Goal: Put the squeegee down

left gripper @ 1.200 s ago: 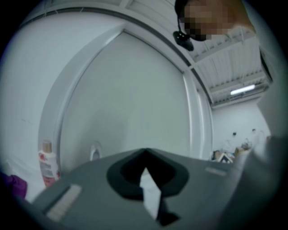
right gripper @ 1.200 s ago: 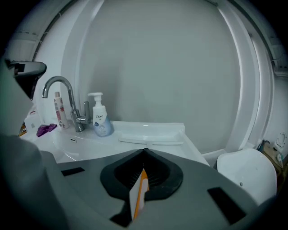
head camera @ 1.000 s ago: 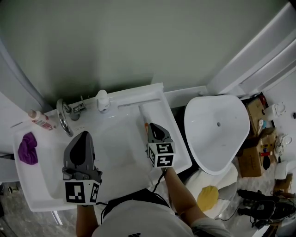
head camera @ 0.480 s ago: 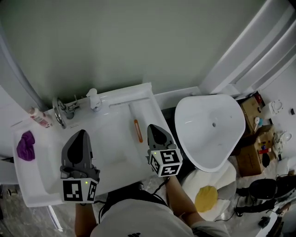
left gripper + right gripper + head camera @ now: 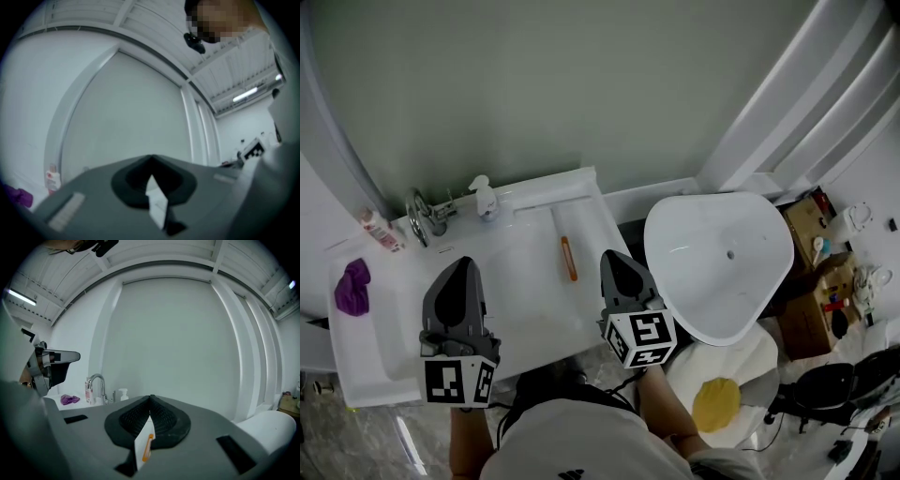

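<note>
Both the left tool (image 5: pixel 461 264) and right tool (image 5: pixel 613 256) are closed, empty. The squeegee (image 5: pixel 568 258) lies on the table (image 5: pixel 534 202); I judge the task done.

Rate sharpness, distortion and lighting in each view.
Head view: evenly lit, sharp enough to show the squeegee, corners dim. Left gripper view: heavy fisheye, soft throughout, mosaic patch at top. Right gripper view: fisheye bows the wall lines; faucet fairly sharp.

One squeegee (image 5: pixel 568 258), one faucet (image 5: pixel 420 217), one cloth (image 5: pixel 352 286), two bottles (image 5: pixel 485 198) (image 5: pixel 378 231)
</note>
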### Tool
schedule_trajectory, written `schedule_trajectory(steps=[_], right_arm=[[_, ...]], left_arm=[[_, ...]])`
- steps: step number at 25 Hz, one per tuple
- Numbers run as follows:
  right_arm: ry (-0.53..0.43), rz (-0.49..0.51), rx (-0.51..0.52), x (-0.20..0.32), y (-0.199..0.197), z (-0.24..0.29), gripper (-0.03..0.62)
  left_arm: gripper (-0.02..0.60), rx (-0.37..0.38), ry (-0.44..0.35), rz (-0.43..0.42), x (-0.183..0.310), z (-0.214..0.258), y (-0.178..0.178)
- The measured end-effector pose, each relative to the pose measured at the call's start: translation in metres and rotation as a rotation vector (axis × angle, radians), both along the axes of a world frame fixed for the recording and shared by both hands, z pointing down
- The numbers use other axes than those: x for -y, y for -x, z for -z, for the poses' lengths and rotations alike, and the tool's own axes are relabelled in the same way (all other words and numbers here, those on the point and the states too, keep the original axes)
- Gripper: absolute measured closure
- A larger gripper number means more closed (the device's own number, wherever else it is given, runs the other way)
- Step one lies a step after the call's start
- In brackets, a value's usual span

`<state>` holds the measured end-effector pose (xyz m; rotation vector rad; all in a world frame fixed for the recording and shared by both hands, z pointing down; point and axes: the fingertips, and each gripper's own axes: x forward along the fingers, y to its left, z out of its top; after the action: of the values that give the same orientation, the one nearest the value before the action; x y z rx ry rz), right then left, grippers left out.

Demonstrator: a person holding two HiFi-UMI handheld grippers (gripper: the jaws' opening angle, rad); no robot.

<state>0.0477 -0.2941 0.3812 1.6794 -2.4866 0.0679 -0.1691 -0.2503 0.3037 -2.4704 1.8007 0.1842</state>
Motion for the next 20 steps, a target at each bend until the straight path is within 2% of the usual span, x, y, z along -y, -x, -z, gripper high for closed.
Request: schedule_trajectory(steps=[20], right_arm=[[-0.167, 0.032, 0.030, -0.051, -0.036, 0.057, 0.592]], left_arm=[[0.573, 0.021, -0.040, 0.053, -0.042, 0.016, -0.035]])
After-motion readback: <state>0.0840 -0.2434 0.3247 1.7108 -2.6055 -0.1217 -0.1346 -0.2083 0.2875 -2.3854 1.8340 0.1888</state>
